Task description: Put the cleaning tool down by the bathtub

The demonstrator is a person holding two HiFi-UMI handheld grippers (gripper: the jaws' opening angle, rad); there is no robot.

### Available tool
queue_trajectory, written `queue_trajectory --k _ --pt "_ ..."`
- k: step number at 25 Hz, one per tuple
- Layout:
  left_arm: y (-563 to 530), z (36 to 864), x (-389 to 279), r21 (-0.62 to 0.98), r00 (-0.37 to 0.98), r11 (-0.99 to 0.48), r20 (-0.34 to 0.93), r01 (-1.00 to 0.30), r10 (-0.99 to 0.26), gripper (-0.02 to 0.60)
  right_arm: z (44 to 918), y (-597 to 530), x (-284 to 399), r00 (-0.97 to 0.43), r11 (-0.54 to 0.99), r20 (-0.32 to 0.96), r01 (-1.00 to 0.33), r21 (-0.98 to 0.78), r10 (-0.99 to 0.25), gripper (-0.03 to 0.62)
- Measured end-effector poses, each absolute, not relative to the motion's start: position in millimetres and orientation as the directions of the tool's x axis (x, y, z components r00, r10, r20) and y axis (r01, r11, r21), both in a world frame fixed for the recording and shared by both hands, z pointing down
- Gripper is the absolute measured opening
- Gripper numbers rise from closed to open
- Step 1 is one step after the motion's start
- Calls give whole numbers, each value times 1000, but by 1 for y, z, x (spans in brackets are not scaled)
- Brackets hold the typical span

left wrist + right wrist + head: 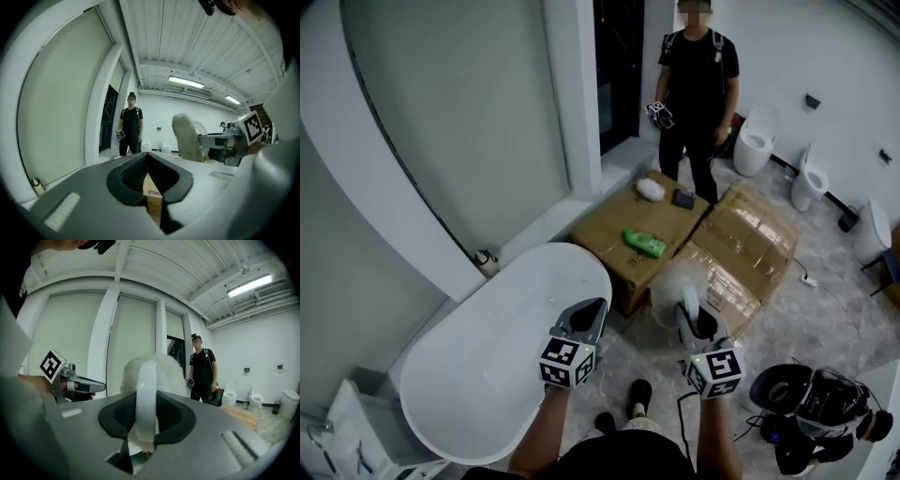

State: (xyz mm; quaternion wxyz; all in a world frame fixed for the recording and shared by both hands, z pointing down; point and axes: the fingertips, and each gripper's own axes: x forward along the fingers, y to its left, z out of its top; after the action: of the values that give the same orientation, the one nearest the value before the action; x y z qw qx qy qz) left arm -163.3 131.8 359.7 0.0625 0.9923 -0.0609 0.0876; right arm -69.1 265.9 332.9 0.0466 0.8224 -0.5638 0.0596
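Right gripper [694,323] clamps the fluffy brush [680,277] by its handle [146,390]; left gripper [584,323], at its nine o'clock, closed on nothing by the bathtub [478,375].

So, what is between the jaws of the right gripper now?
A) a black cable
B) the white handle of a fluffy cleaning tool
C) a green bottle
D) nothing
B: the right gripper is closed on the white handle of the fluffy cleaning tool; the green bottle lies apart on a cardboard box.

L gripper [148,154] fingers together, empty; fluffy cleaning tool [186,138] at R, person [131,124] beyond
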Motion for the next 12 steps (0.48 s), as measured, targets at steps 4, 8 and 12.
queue_trajectory --k 4,8,12 --pt "120 354 -138 108 976 -983 177 -150 -130 -3 326 251 -45 330 -332 134 -943 7 -934 92" --pt "111 349 -110 101 975 -982 167 -163 -144 -3 323 240 -16 307 -308 124 -951 6 -944 92" --pt "108 346 -82 92 975 -981 160 -171 -155 -2 322 233 13 289 -291 116 -957 1 -950 92"
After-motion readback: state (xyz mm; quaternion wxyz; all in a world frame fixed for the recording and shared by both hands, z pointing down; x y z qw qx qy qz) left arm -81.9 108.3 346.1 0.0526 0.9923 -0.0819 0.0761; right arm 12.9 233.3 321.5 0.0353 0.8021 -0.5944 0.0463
